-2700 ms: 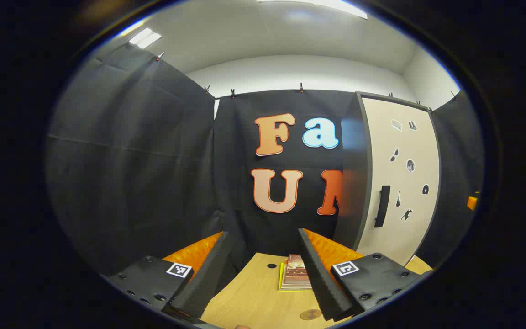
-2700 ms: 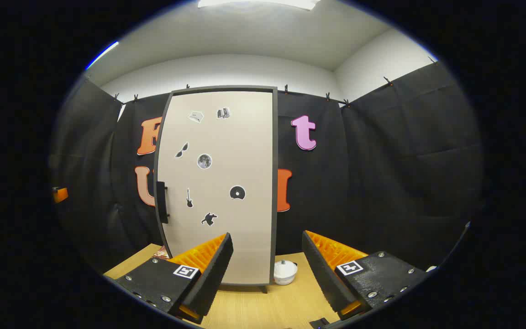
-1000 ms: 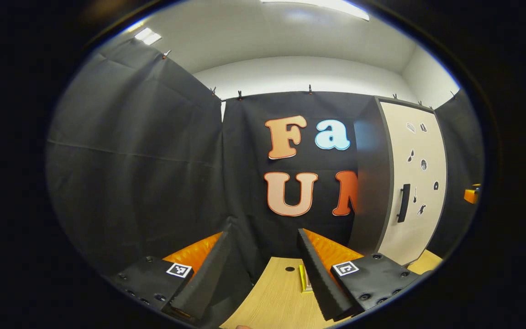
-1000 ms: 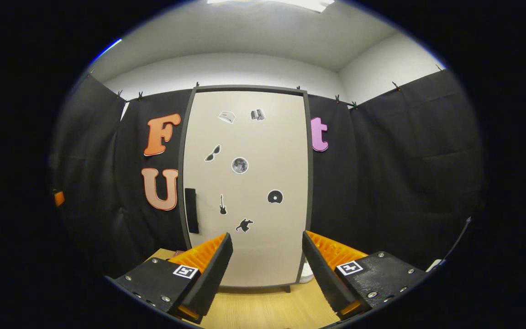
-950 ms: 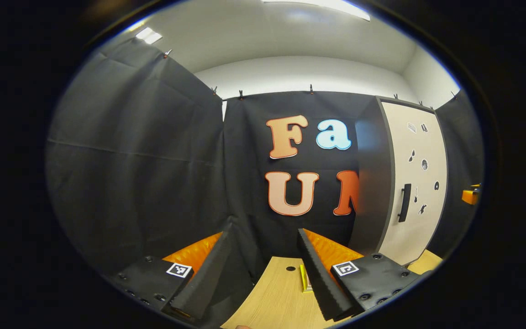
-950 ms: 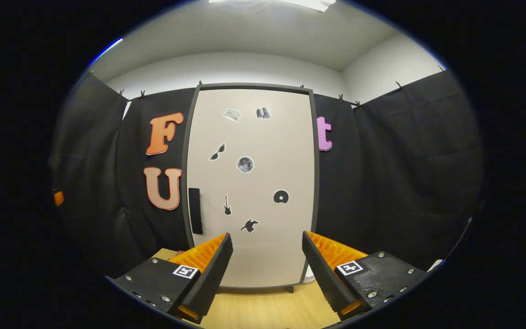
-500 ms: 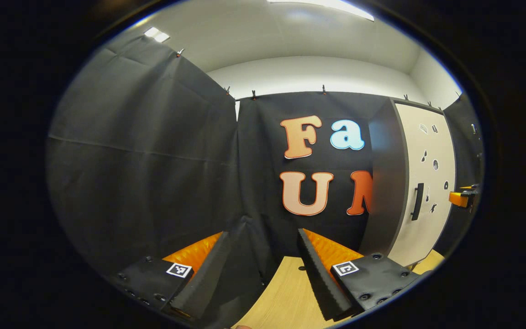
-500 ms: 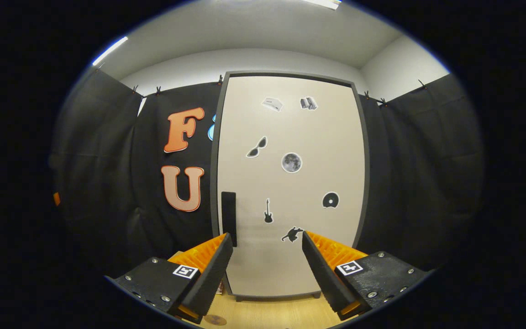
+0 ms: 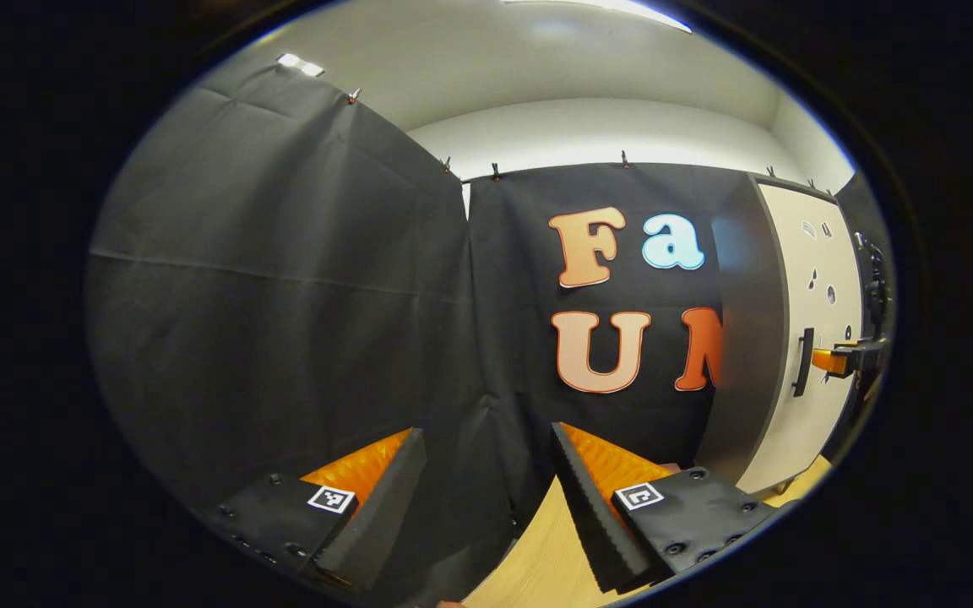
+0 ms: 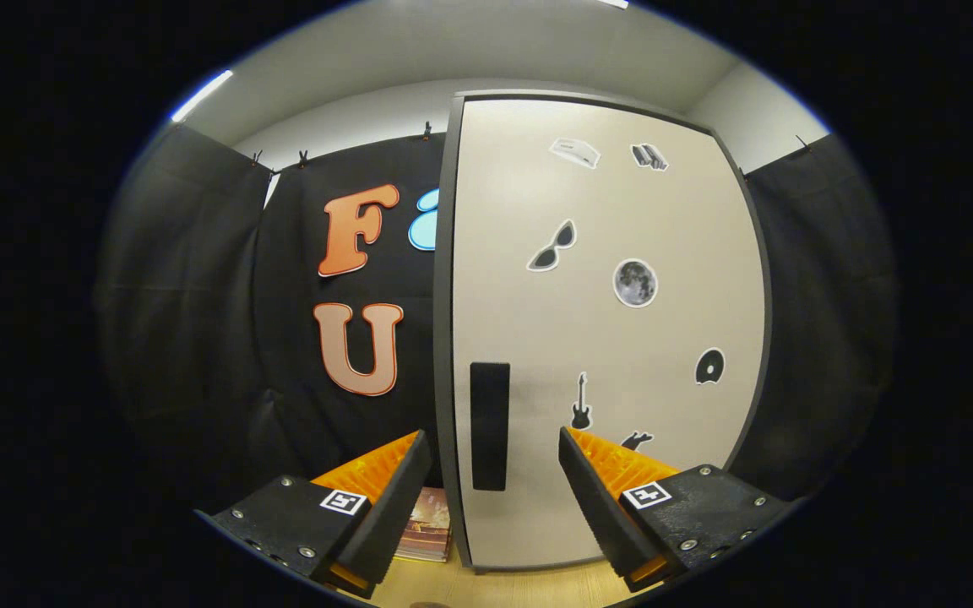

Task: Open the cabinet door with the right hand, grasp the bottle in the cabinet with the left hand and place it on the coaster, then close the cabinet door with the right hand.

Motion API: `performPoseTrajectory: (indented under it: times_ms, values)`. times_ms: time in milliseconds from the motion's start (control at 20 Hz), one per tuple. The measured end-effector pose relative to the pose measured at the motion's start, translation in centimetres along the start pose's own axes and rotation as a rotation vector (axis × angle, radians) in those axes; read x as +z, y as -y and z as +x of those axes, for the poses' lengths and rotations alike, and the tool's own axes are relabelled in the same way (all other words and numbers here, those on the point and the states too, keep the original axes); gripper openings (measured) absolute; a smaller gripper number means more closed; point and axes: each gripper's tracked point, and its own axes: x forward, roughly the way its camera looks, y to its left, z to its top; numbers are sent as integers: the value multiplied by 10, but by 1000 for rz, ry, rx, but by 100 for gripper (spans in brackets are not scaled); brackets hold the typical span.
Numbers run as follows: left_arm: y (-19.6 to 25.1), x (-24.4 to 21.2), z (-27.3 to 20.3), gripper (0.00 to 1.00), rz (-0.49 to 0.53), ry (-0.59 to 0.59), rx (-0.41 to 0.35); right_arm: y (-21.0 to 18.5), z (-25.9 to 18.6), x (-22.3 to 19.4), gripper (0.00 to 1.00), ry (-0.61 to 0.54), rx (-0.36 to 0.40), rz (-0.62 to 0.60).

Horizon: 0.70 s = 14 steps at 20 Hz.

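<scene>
Cabinet door (image 10: 605, 338) shut, filling the centre and right of your right gripper view.
Your right gripper (image 10: 493, 473) has its fingers spread apart, with the dark door handle (image 10: 489, 426) framed between them at lower centre, not touched. Your left gripper (image 9: 486, 481) is likewise spread and empty at the bottom of its view, above the wooden table (image 9: 537, 566); there the cabinet (image 9: 790, 338) sits at the right edge.

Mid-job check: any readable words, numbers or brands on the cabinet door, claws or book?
Cabinet door: no words; its stickers are wordless pictures.
Right claw and left claw: square pattern markers, no text.
Book: cover too blurred to read.
</scene>
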Motion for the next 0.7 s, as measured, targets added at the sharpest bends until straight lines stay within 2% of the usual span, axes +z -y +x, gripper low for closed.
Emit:
performPoseTrajectory:
  times_ms: [300, 450, 500, 650, 700]
  values:
    - [-25, -6, 2, 96, 14, -6, 43, 1, 38, -7, 81, -14, -59, 14]
    - [-33, -7, -1, 96, 17, -9, 59, 8, 52, -12, 67, -22, -99, 10]
    - [-34, -6, 0, 94, 16, -9, 60, 7, 56, -14, 65, -27, -102, 15]
    - [-36, -8, 0, 94, 16, -7, 62, 4, 61, -18, 48, -40, -100, 23]
    - [-35, -8, 1, 96, 15, -7, 61, 3, 63, -19, 46, -43, -100, 23]
